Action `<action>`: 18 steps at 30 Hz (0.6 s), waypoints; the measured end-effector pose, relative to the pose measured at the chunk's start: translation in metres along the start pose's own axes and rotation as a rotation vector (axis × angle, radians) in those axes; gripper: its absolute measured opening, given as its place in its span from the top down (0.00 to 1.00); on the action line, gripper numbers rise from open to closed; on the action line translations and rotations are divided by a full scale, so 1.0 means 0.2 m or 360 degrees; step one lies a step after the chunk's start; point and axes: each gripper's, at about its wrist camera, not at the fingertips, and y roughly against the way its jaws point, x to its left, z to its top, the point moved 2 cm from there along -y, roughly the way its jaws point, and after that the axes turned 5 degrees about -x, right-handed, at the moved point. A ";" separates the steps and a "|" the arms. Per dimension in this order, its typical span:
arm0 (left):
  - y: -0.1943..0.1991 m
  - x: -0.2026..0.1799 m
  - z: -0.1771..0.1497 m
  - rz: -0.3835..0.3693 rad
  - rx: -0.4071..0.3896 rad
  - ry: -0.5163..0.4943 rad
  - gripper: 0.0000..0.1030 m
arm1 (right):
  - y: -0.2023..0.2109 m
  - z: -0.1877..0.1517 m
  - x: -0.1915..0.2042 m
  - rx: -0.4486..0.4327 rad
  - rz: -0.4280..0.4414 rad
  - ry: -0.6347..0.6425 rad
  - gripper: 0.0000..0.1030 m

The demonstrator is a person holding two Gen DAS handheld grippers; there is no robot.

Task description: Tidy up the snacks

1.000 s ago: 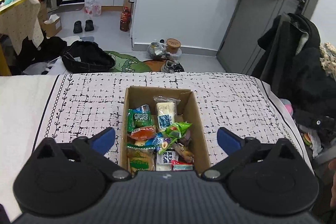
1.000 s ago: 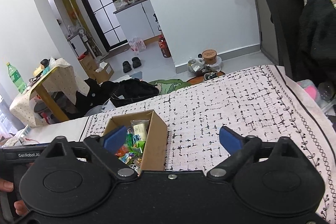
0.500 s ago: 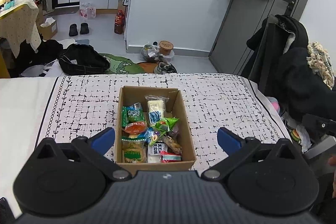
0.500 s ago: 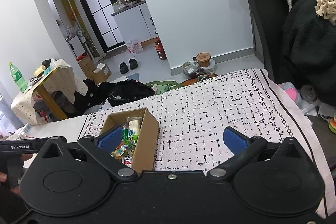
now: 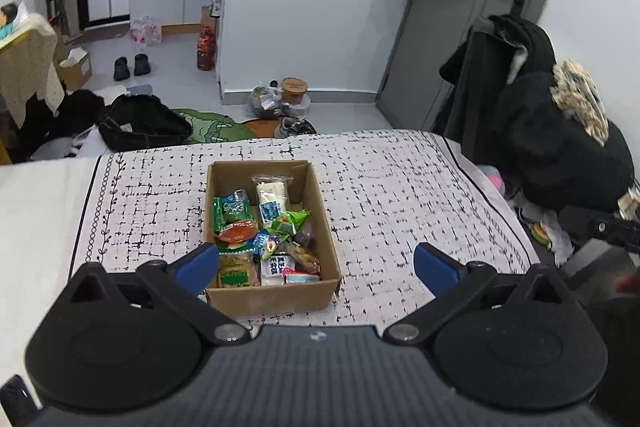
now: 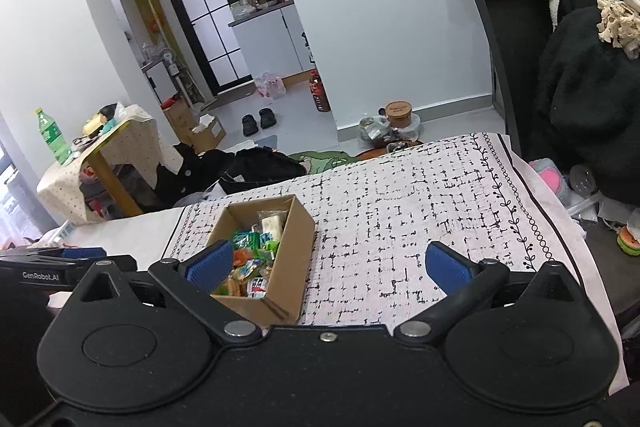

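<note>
Both the left gripper and right gripper hang released (nothing grasped) near a cardboard box of snack packets on the grid-patterned cloth; black coats far right.

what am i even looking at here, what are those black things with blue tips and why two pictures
Those are two hand-held grippers, not a robot arm; a person carries one in each hand. Each has a fisheye camera looking forward along its two blue-padded fingers, hence two pictures. One shows the left gripper, the other the right gripper. Both are open and hold nothing. In front lies a patterned cloth with an open cardboard box full of wrapped snacks. In the right view the box sits to the left.
</note>
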 end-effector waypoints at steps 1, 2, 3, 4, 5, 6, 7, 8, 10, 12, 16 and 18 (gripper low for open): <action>0.01 -0.01 -0.01 -0.0004 0.0004 -0.0020 0.00 | 0.01 0.00 0.01 0.0001 0.0008 0.0005 0.00; 0.02 -0.01 -0.01 -0.0005 0.0006 -0.0035 0.00 | 0.02 -0.01 0.01 0.0000 0.0016 0.0012 0.00; 0.03 -0.02 -0.02 -0.0002 0.0008 -0.0046 0.00 | 0.04 -0.01 0.02 -0.0004 0.0016 0.0019 0.00; 0.03 -0.03 -0.02 -0.0001 0.0009 -0.0050 0.00 | 0.05 -0.01 0.02 -0.0009 0.0003 0.0022 0.00; 0.04 -0.02 -0.03 -0.0002 0.0011 -0.0048 0.00 | 0.06 -0.01 0.02 -0.0011 -0.0013 0.0029 0.00; 0.04 -0.02 -0.04 -0.0007 0.0016 -0.0043 0.00 | 0.06 -0.01 0.03 -0.0012 -0.0013 0.0036 0.00; 0.05 -0.02 -0.05 -0.0011 0.0020 -0.0039 0.00 | 0.07 -0.02 0.03 -0.0011 -0.0001 0.0043 0.00; 0.05 -0.02 -0.05 -0.0012 0.0025 -0.0037 0.00 | 0.08 -0.02 0.04 -0.0006 0.0004 0.0050 0.00; 0.05 -0.01 -0.07 -0.0003 0.0030 -0.0018 0.00 | 0.09 -0.03 0.04 0.0000 -0.0002 0.0057 0.00; 0.06 0.01 -0.08 0.0004 0.0036 -0.0004 0.00 | 0.10 -0.04 0.04 0.0007 0.0009 0.0054 0.00; 0.07 0.03 -0.11 0.0018 0.0047 0.0030 0.00 | 0.11 -0.04 0.06 0.0006 0.0038 0.0067 0.00; 0.07 0.04 -0.12 0.0019 0.0052 0.0049 0.00 | 0.11 -0.04 0.07 -0.0003 0.0052 0.0084 0.00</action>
